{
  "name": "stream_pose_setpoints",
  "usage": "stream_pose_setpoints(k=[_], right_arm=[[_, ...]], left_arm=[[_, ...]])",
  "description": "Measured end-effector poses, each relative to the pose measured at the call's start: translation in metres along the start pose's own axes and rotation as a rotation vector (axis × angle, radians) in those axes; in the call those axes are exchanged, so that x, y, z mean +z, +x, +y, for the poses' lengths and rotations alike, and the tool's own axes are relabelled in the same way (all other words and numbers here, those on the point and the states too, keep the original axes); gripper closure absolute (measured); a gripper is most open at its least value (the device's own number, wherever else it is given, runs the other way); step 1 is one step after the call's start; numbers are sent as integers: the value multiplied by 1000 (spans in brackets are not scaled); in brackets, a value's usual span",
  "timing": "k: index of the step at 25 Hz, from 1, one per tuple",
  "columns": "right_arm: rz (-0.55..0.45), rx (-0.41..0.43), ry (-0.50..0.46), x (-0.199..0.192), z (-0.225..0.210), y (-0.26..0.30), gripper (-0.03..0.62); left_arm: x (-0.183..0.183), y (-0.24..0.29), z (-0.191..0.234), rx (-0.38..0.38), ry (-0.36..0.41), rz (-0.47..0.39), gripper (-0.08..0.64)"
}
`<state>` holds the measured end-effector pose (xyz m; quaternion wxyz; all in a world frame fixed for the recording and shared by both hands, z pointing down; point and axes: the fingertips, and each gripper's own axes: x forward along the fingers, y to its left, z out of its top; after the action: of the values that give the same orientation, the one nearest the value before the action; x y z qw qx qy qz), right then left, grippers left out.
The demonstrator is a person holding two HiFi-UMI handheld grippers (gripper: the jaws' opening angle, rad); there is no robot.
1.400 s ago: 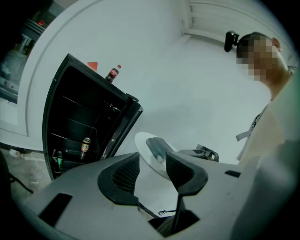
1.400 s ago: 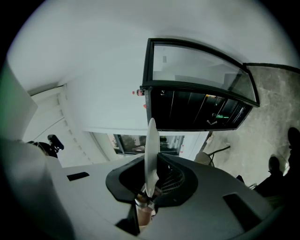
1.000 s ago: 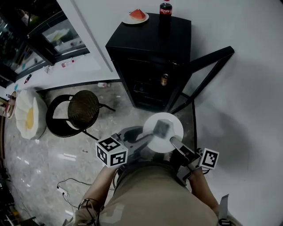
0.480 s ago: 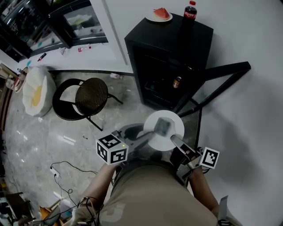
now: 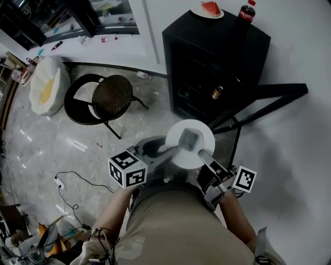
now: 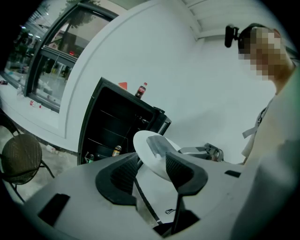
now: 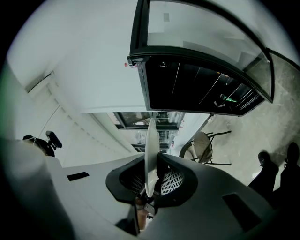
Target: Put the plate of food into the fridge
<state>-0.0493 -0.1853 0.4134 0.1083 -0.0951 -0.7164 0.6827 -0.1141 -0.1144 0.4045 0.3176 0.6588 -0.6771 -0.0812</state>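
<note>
A white plate (image 5: 196,151) with a grey lump of food (image 5: 189,138) on it is held level in front of me. My right gripper (image 5: 203,157) is shut on its near right rim; in the right gripper view the plate (image 7: 151,154) stands edge-on between the jaws. My left gripper (image 5: 164,151) hovers at the plate's left edge, open, and the plate (image 6: 146,157) and the food (image 6: 157,146) show just past its jaws. The black fridge (image 5: 217,57) stands ahead with its door (image 5: 266,101) swung open to the right.
On the fridge top sit a plate of watermelon (image 5: 208,9) and a cola bottle (image 5: 246,14); a can (image 5: 217,93) stands inside. A round black chair (image 5: 109,98) and a white bag (image 5: 47,85) are on the floor at left, cables (image 5: 70,189) nearer me.
The head view has swung, so the fridge now lies further up and right in it. The plate stays in my right gripper, and the left gripper stays beside it.
</note>
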Motion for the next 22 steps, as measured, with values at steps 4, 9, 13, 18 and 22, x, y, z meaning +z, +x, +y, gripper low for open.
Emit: stream_pose_setpoints(k=[4, 9, 13, 18, 22], right_arm=[[-10, -19, -14, 4, -2, 12, 555], [-36, -38, -31, 6, -2, 32, 555], [-64, -36, -45, 7, 2, 56, 555], [-99, -44, -39, 7, 2, 85, 555], [-128, -52, -30, 4, 1, 106, 555]], left_arm=[[7, -4, 15, 7, -3, -36, 385], [20, -12, 33, -16, 21, -59, 385], [34, -19, 52, -42, 32, -78, 385], [45, -26, 81, -49, 67, -71, 385], [51, -36, 103, -74, 43, -69, 385]])
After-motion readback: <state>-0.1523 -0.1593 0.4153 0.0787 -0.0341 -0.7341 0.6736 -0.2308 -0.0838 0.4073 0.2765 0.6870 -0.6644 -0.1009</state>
